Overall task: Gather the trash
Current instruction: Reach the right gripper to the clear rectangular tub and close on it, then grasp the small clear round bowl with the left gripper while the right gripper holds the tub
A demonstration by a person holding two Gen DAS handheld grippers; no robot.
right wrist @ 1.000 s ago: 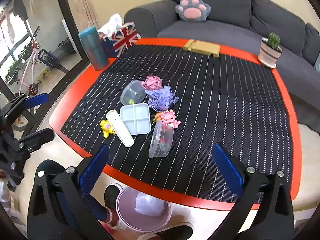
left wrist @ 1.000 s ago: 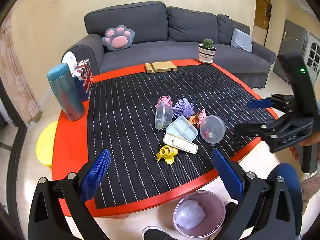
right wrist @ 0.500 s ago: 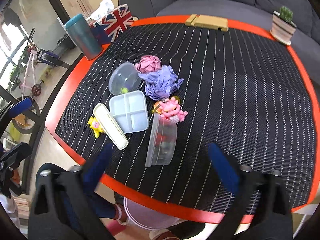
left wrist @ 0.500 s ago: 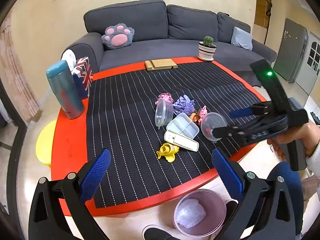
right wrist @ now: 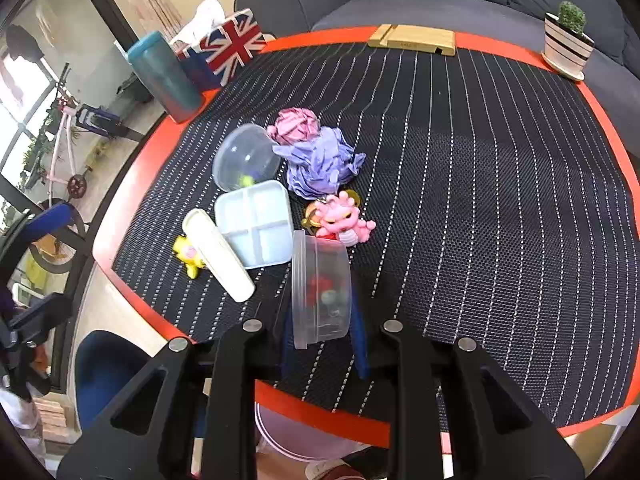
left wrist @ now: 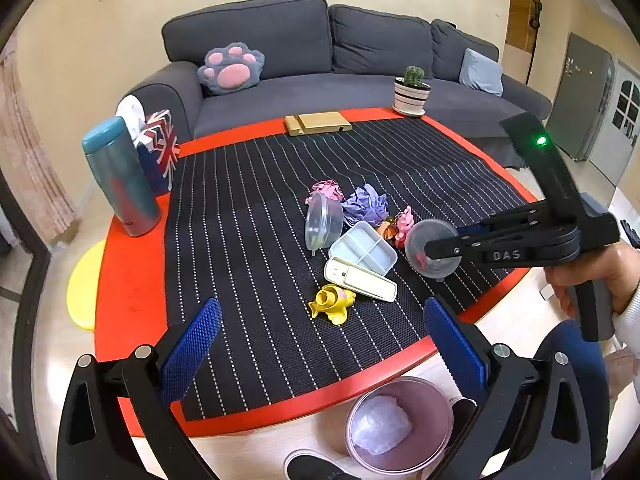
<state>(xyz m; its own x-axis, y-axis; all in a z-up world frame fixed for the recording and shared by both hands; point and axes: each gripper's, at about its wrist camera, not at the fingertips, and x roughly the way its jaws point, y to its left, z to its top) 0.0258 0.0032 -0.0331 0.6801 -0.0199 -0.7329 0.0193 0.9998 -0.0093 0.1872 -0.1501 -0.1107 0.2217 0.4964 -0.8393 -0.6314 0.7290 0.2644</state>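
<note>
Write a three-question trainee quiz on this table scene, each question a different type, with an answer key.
1. True or false: the right gripper is closed around the clear round plastic tub lying on its side.
2. Which crumpled paper ball lies nearer the sofa: A) pink crumpled paper ball B) purple crumpled paper ball?
3. Fill in: the pink round waste bin stands on the ____, below the red table edge.

Key: 1 true; 2 A; 3 floor.

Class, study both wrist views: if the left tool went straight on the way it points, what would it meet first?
Probably the yellow toy, which lies nearest ahead between the open left tool's fingers; the white case lies just behind it. Depth is unclear, so it might pass above them.
</note>
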